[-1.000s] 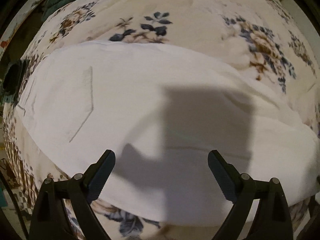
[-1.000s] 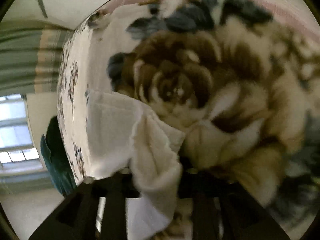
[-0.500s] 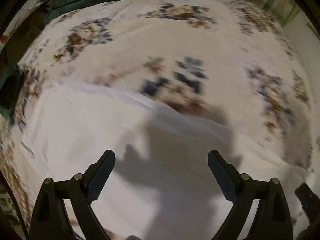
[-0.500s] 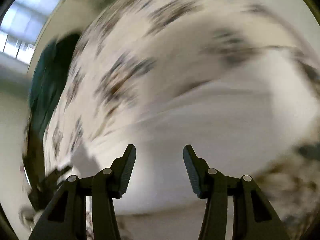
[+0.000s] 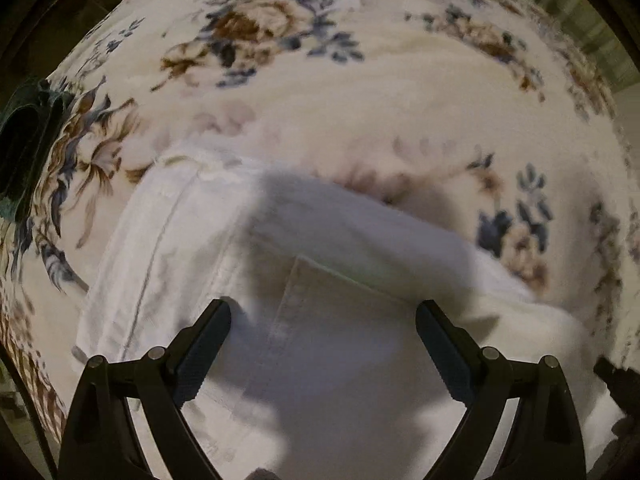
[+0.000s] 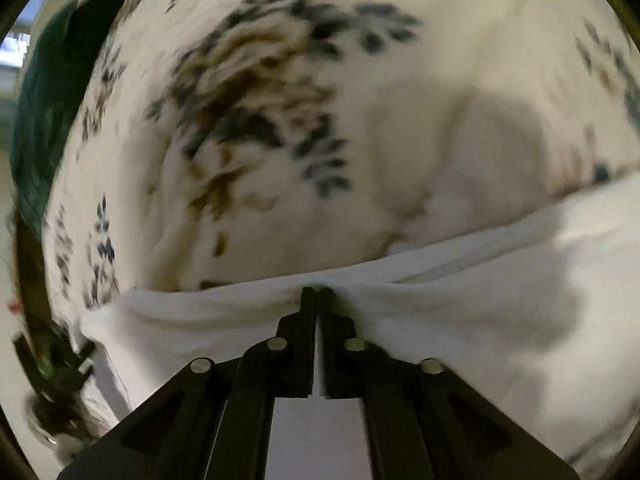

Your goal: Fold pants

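Right wrist view shows my right gripper (image 6: 317, 291) pinching the white pants (image 6: 500, 312) edge while my left gripper (image 5: 323, 322) gapes empty; that thin pinch could slip.

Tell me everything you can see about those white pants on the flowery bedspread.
The white cotton-looking pants lie spread on the cream floral blanket, partly folded into layers. A stitched pocket seam and a long seam line show. The right gripper is shut on their edge, puckering the cloth toward its tips. The left gripper hovers open above them, casting a shadow.
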{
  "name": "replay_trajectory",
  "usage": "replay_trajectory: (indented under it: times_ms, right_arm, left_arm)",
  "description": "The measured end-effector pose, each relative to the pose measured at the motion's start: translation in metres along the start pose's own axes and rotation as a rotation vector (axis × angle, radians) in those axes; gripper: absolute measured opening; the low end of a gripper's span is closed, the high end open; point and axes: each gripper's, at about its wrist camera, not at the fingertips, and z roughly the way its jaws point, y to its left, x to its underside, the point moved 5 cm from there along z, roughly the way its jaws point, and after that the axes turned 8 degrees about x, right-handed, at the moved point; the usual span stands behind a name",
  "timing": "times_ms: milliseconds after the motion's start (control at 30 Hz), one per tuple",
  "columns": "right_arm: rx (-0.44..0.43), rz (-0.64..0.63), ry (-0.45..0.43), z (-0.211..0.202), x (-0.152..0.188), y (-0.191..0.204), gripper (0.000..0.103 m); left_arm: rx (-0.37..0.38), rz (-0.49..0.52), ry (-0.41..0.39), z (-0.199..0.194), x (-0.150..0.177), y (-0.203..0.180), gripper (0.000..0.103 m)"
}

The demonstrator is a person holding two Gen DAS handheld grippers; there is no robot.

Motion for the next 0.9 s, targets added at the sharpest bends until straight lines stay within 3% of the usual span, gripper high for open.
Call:
replay_trajectory:
  times_ms: [33,67,100,133,200,267,367,433,467,500,533,600,767,900]
  right_arm:
    - [-0.021,-0.038,-0.025,-0.015,-0.002,0.017,0.022]
    - [-0.053,-0.086,-0.054,-0.026,-0.006,0.039,0.045]
    - [-0.093,-0.144,-0.078,-0.033,-0.011,0.062,0.074]
    - [-0.133,-0.219,-0.093,-0.038,-0.014,0.089,0.083]
    - [-0.195,-0.362,-0.076,-0.039,-0.014,0.135,0.084]
    - [-0.246,-0.536,0.056,-0.016,-0.005,0.194,0.084]
    - [-0.160,-0.747,0.177,0.023,0.007,0.240,0.084]
    - [-0.101,-0.878,0.205,0.038,0.024,0.254,0.068]
    - [-0.090,-0.918,0.212,0.043,0.029,0.257,0.043]
    - [-0.066,-0.962,0.198,0.043,0.037,0.259,0.034]
    - [-0.059,-0.979,0.159,0.037,0.042,0.258,0.032]
    - [-0.081,-0.955,0.102,0.025,0.047,0.250,0.017]
    - [-0.186,-0.920,0.033,-0.014,0.083,0.230,0.007]
    - [-0.236,-0.930,0.027,-0.027,0.118,0.220,0.000]
  left_arm:
    - [0.007,-0.010,-0.014,-0.007,-0.003,0.002,0.095]
    - [0.009,-0.022,-0.027,-0.014,-0.005,0.004,0.095]
    - [0.020,-0.048,-0.029,-0.021,-0.009,0.008,0.095]
    - [0.038,-0.069,-0.021,-0.024,-0.011,0.011,0.095]
    - [0.089,-0.134,0.040,-0.024,-0.013,0.018,0.098]
    - [0.111,-0.176,0.081,-0.021,-0.014,0.020,0.098]
    - [0.138,-0.240,0.151,-0.016,-0.008,0.020,0.098]
    - [0.158,-0.287,0.183,-0.015,-0.003,0.018,0.098]
    - [0.168,-0.302,0.190,-0.015,-0.003,0.017,0.098]
    - [0.180,-0.323,0.199,-0.017,-0.002,0.015,0.098]
    - [0.192,-0.338,0.206,-0.018,-0.001,0.013,0.098]
    - [0.210,-0.370,0.235,-0.017,0.001,0.010,0.098]
    - [0.248,-0.418,0.308,-0.008,0.005,-0.004,0.098]
    - [0.220,-0.419,0.386,0.017,0.012,-0.014,0.098]
